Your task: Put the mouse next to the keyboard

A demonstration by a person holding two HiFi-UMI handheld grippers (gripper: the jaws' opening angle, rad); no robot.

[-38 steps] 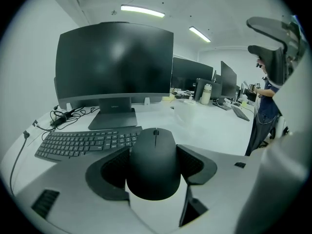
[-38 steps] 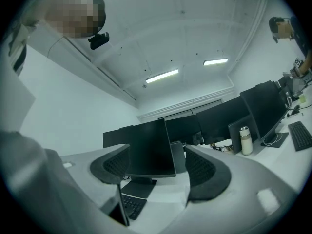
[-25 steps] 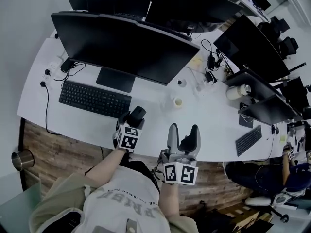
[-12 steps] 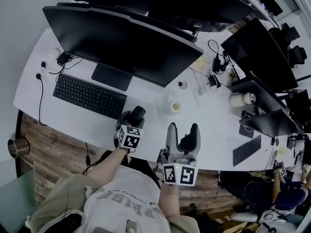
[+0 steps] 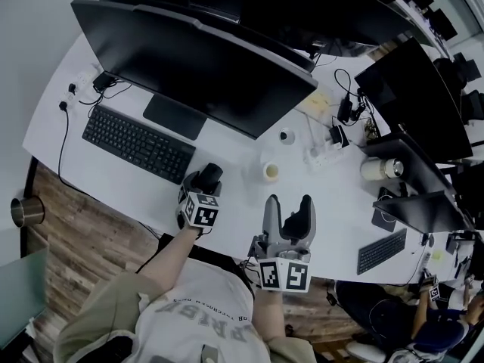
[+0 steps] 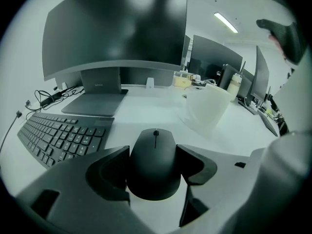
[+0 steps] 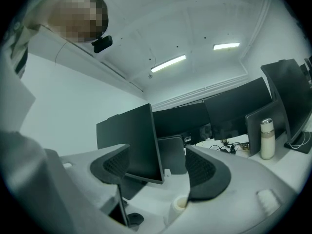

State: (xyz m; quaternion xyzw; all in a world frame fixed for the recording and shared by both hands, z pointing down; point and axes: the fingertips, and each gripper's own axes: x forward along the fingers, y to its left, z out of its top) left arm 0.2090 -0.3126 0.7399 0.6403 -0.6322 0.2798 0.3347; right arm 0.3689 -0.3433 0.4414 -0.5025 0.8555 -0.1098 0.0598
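A black mouse (image 6: pixel 155 162) sits between the jaws of my left gripper (image 5: pixel 206 178), whose pads press on both of its sides. The mouse (image 5: pixel 211 174) is low over the white desk (image 5: pixel 227 191), just right of the right end of the black keyboard (image 5: pixel 138 143). In the left gripper view the keyboard (image 6: pixel 58 138) lies at the left, a short gap from the mouse. Whether the mouse touches the desk I cannot tell. My right gripper (image 5: pixel 288 214) hangs over the desk's front edge, open and empty (image 7: pixel 158 167).
A large dark monitor (image 5: pixel 197 59) stands behind the keyboard on a flat foot (image 5: pixel 174 116). A small white cup (image 5: pixel 270 171) stands right of the mouse. A bottle (image 5: pixel 378 169), cables and a second keyboard (image 5: pixel 380 250) lie further right. A metal bin (image 5: pixel 26 211) stands on the floor.
My left gripper has sunk toward the desk with the mouse still in it, beside the keyboard's right end. My right gripper has drifted a little to the right.
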